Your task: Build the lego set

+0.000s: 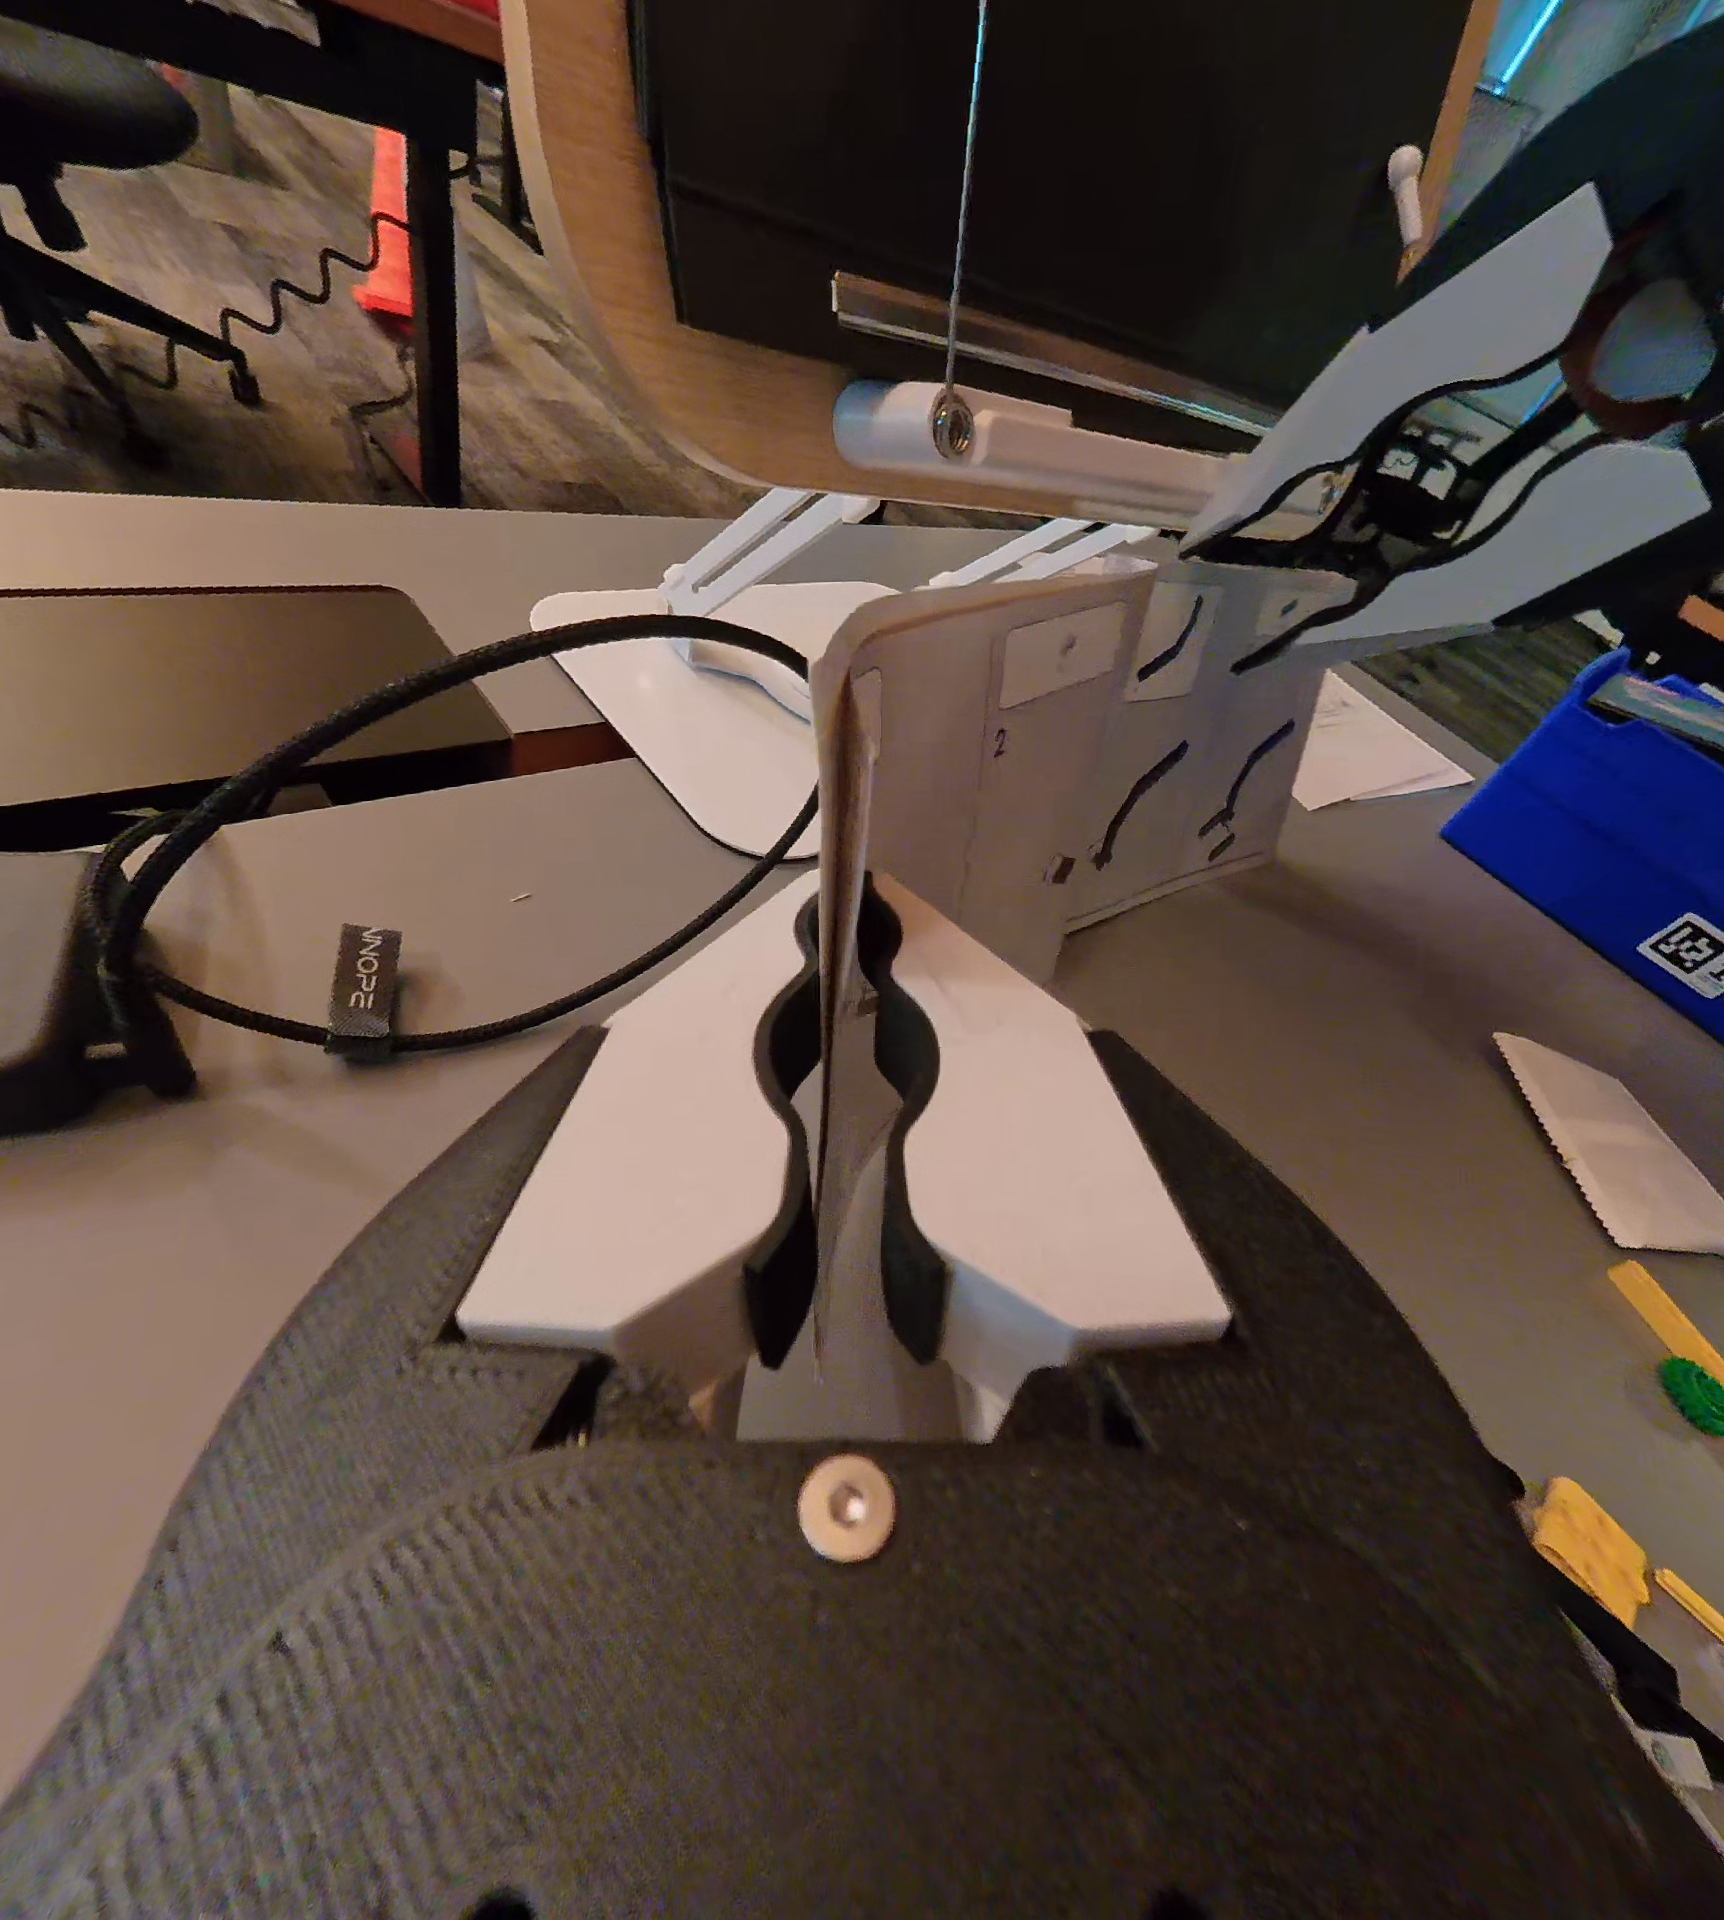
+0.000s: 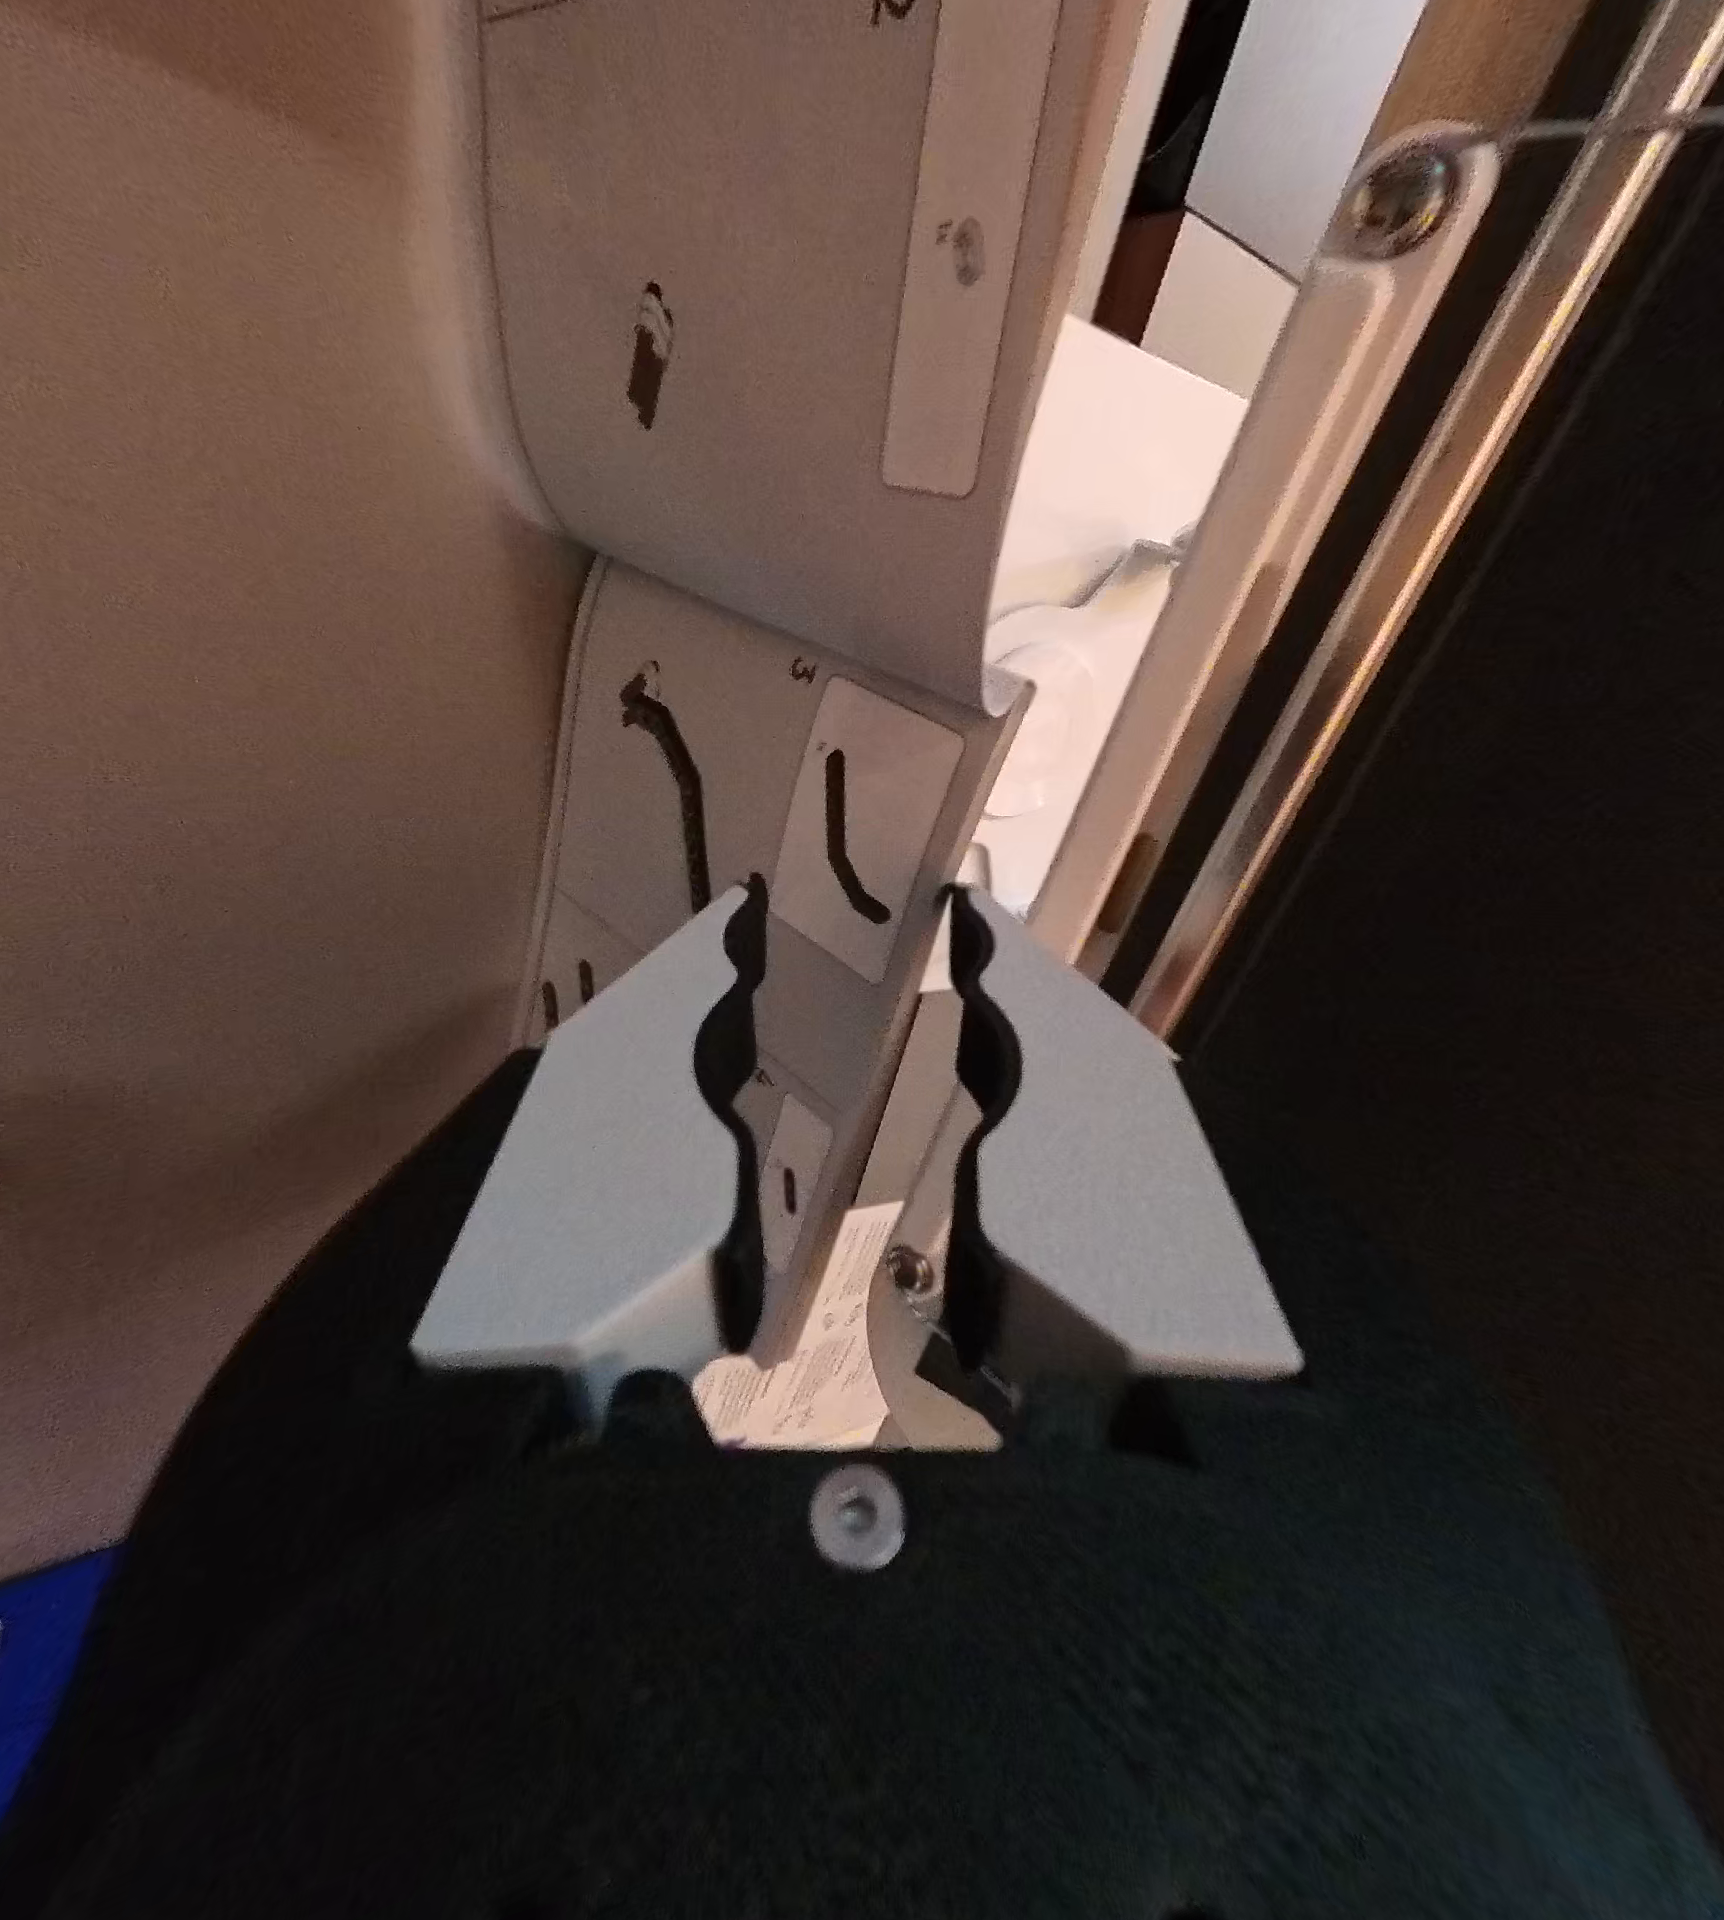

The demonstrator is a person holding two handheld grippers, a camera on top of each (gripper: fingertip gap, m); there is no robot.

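The instruction booklet [image 1: 1024,748] is held upright above the grey table [image 1: 1253,1039] — its folded edge is pinched in the left gripper [image 1: 842,997], while the right gripper [image 2: 853,935] is parted around its far pages.

My left gripper [image 1: 842,925]: matt white plastic fingers [image 1: 671,1122], wavy black rubbery pads, coarse ridged black printed body behind, bright metal screw. Between them, instruction booklet [image 1: 983,748], thin matt paper. Left of my fingers: braided cloth-sheathed black cable [image 1: 484,707] on smooth matt grey table [image 1: 422,1195]. Right: glossy blue plastic bin [image 1: 1647,831], serrated white paper packet [image 1: 1616,1153]. Ahead, pale wood-grain panel. My right gripper [image 2: 853,914]: same matt white plastic; brushed metal rail [image 2: 1242,582] beside it.
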